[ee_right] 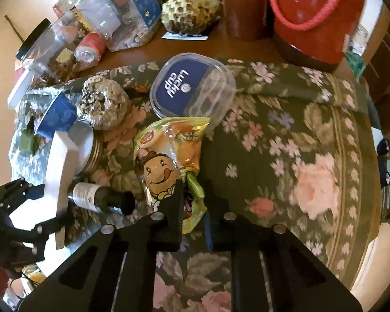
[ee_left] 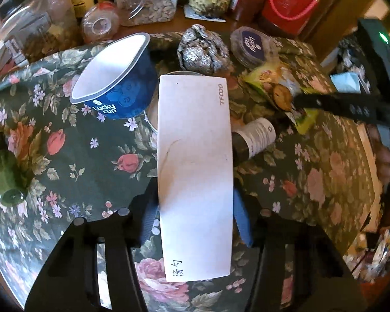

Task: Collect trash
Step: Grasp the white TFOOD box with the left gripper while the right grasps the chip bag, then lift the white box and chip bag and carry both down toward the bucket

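My left gripper (ee_left: 195, 223) is shut on a flat white paper packet (ee_left: 195, 171), held above the floral cloth; the packet also shows in the right wrist view (ee_right: 56, 161). My right gripper (ee_right: 193, 202) is shut on the tail of a yellow-green snack wrapper (ee_right: 169, 156), also seen in the left wrist view (ee_left: 278, 91). Other trash lies on the cloth: a blue Lucky cup (ee_left: 117, 83), a crumpled foil ball (ee_left: 202, 49) (ee_right: 102, 104), a clear Lucky cup lid (ee_right: 192, 88) (ee_left: 252, 45), a small dark bottle (ee_right: 101, 197) (ee_left: 254, 137) and a metal lid (ee_right: 91, 150).
A small green bottle (ee_left: 7, 176) lies at the left of the floral tablecloth (ee_right: 299, 156). Behind the cloth stand jars (ee_right: 122, 13), a custard apple (ee_right: 189, 7) and a red container (ee_right: 317, 18). The table edge falls away on the right.
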Tool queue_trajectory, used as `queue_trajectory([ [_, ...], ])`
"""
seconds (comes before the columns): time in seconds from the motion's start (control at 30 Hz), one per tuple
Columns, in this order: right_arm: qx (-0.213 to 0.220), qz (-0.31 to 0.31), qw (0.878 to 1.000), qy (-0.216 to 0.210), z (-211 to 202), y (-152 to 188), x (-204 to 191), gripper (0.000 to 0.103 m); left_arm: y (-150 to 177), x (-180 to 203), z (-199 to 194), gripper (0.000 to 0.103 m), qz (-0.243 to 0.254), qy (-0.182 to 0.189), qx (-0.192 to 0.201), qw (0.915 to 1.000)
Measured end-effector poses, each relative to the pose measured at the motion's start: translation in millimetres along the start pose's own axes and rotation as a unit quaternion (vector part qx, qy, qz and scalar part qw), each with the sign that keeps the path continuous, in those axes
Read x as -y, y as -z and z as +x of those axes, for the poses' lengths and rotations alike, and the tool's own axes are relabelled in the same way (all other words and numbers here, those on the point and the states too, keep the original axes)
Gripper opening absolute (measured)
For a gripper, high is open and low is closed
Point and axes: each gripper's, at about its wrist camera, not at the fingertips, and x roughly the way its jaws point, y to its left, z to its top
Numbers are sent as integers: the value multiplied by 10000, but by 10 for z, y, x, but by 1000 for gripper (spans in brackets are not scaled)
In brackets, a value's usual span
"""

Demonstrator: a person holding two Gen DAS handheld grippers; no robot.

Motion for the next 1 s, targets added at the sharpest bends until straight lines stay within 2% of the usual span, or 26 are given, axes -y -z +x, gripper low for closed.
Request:
queue_trajectory([
  [0.23, 316, 391, 9987, 102, -366, 306, 141, 8, -41, 90, -74, 52, -202, -224, 278, 9992],
  [0.53, 979, 592, 9934, 96, -1061, 478, 310, 8, -30, 294, -638, 52, -622, -461, 1039, 9916],
  [0.73, 1570, 349, 9869, 120, -1473, 514, 170, 8, 76, 630, -1208, 52, -689, -646, 1757, 9799],
  [0.77, 1694, 284, 9850, 131, -1568, 552, 158, 8, 103, 703, -1309, 52, -763, -546, 1827, 9787],
  [1.0, 2375, -87, 9714, -8, -2139, 784, 108, 8, 473, 1227, -2019, 52, -1030, -688, 2699, 9549],
])
